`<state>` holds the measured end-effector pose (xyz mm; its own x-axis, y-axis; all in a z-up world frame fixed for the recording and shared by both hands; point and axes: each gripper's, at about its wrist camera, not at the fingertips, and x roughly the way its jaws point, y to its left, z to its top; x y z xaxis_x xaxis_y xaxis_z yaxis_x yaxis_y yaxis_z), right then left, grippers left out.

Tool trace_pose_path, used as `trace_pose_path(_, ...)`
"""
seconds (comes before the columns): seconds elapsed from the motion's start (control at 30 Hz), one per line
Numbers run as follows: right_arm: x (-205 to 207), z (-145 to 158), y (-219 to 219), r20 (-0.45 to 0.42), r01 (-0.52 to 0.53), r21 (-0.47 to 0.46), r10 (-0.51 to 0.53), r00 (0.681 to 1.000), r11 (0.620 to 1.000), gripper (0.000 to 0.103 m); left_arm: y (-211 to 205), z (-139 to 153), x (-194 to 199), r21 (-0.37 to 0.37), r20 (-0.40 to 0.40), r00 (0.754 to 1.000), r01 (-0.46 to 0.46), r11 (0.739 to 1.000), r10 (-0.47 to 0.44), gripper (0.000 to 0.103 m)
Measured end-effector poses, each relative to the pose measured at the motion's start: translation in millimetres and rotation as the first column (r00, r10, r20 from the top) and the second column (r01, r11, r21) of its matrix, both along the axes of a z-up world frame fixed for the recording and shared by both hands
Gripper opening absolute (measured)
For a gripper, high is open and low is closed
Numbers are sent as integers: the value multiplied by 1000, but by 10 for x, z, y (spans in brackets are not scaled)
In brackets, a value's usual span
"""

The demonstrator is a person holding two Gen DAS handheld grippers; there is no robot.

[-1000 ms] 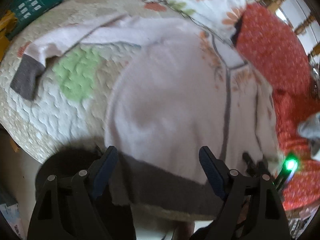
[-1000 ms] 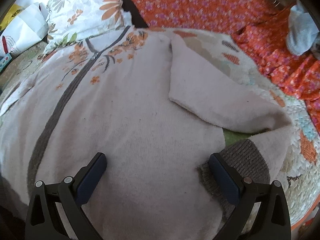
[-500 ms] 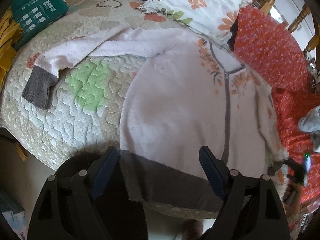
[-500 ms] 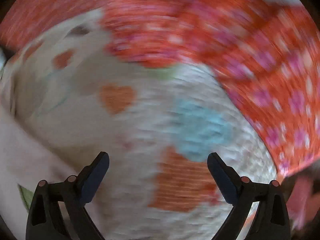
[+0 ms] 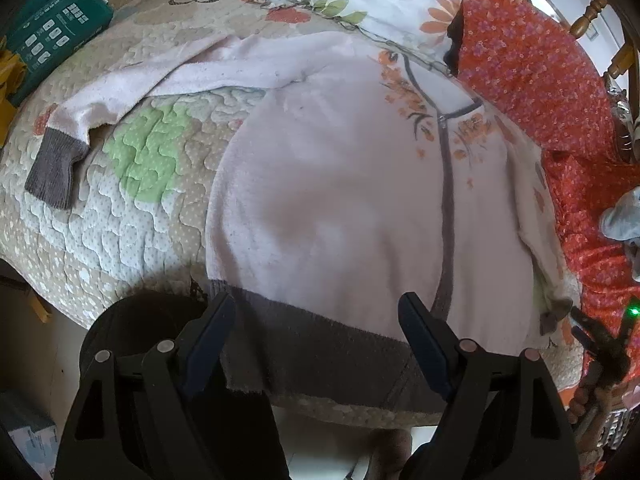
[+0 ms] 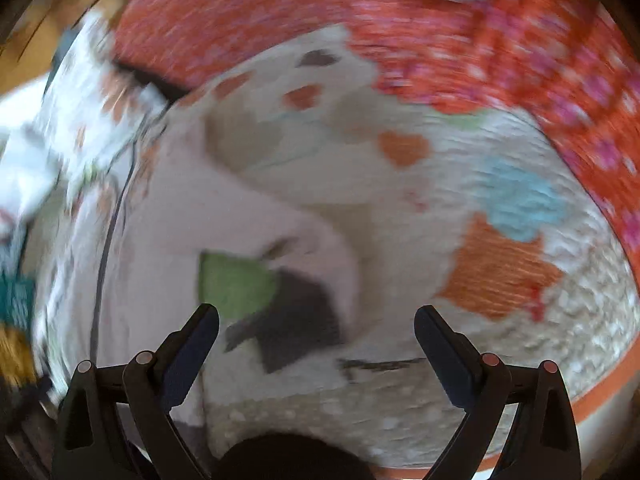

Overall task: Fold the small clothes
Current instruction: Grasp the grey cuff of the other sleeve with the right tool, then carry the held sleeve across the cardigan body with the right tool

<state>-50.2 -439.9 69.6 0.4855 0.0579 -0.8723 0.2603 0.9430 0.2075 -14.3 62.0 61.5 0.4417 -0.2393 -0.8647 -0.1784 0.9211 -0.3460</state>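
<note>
left hand-held gripper point(image 5: 316, 344) jaws wide, nothing between the pads, poised over the grey hem of the pale pink cardigan point(image 5: 340, 200) spread flat on the quilted bed point(image 5: 120, 208) just ahead. right hand-held gripper point(image 6: 316, 350) also wide and empty; view blurred, grey cuff point(image 6: 296, 320) of the folded sleeve just ahead of its left finger.
</note>
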Motion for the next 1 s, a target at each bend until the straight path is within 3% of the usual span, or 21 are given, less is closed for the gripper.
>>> trace_pose_path(0.07,142,-39,160,-51,-29,-100,24,998,995,86,-40,1,-10,-3,-6,1000,9,1000,-9,83)
trace_pose_path(0.13,307,-107,124,-104,-37,-103,26,994,994,32,-98,22,-18,3,0,1000,29,1000,-29,83)
trace_pose_path(0.17,399,-132,57,-145,-31,-72,20,989,997,30,-119,32,-18,8,4,999,37,999,-37,83)
trace_pose_path(0.23,587,98,-111,-160,-24,-64,13,987,998,11,-151,44,-9,19,10,999,48,999,-48,83)
trace_pose_path(0.3,746,490,-231,-132,-17,-202,-10,991,979,10,-149,34,13,14,7,999,46,999,-46,83)
trace_pose_path(0.33,843,875,-315,-75,0,-277,-21,997,961,10,-138,25,25,9,5,999,42,999,-42,83)
trace_pose_path(0.4,873,1436,-425,37,50,-337,-40,999,940,10,-129,5,38,4,1,1000,30,1000,-30,83)
trace_pose_path(0.47,813,2076,-522,183,139,-378,-74,980,915,11,-131,-26,47,3,-6,1000,25,1000,-25,83)
trace_pose_path(0.53,561,1998,-568,247,178,-388,-84,965,904,12,-139,-71,56,-3,-20,999,28,1000,-28,83)
trace_pose_path(0.6,517,1939,-681,232,206,-400,-118,965,893,18,-159,-130,76,-11,-42,999,35,999,-35,83)
trace_pose_path(0.7,504,1377,-936,77,226,-452,-214,974,863,34,-195,-171,69,-21,-59,997,47,999,-48,83)
trace_pose_path(0.77,451,1047,-1226,-15,279,-436,-316,949,856,34,-217,-158,51,-5,-51,997,53,999,-54,83)
trace_pose_path(0.87,105,859,-1610,-32,407,-304,-436,899,862,40,-213,-179,51,14,-60,997,51,999,-50,83)
trace_pose_path(0.9,37,854,-1689,-32,435,-263,-458,888,861,48,-211,-203,61,12,-68,997,47,999,-46,83)
trace_pose_path(1.0,-246,919,-1830,6,473,-133,-477,879,871,55,-262,-256,81,11,-84,996,44,999,-43,83)
